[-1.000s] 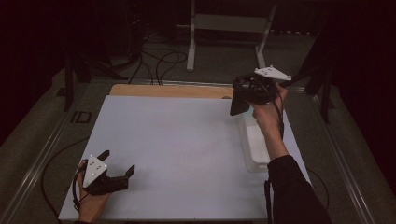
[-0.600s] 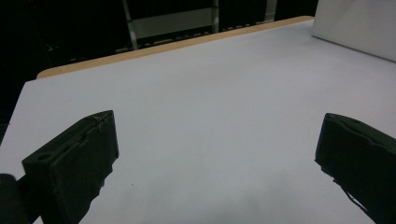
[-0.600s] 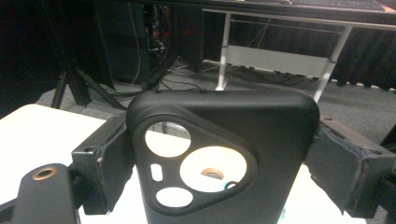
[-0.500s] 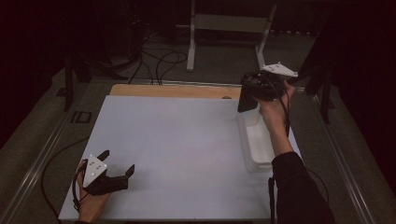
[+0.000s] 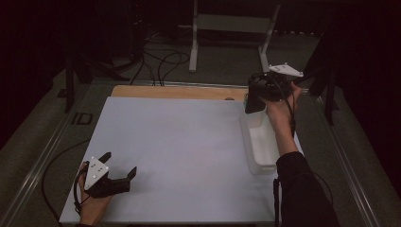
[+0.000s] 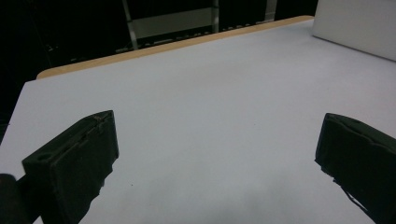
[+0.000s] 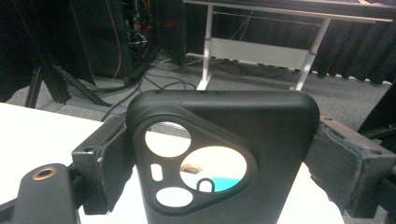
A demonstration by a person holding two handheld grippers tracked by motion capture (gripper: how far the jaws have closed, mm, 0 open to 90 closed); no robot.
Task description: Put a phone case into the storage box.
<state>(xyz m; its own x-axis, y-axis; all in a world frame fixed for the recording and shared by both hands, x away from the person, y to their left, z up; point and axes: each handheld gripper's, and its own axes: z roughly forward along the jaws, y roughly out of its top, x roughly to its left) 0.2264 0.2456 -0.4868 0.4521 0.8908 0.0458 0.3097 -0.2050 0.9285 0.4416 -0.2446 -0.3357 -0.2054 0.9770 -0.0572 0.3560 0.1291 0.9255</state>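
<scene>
Held item: matte black, round-cornered plastic phone case (image 7: 219, 154) with camera cut-outs; it stands upright between the jaws of the right gripper, its upper end rising above them.
Right gripper (image 5: 263, 91): jaws pinching the black phone case by its two long edges, one pad pressed to each side; raised off the surface at the far right of the table, held by the person's right hand (image 5: 280, 111).
Below the right jaws: translucent white rectangular plastic bin (image 5: 261, 150), its far end under the case.
Left gripper (image 5: 116, 170): jaws spread wide, nothing between them; only the white tabletop (image 6: 210, 107) lies between and ahead of the pads.
Left gripper position: low over the near left corner, held by the person's left hand (image 5: 92, 208).
Beyond the left jaws: light wooden strip (image 6: 177, 44) along the far table edge.
</scene>
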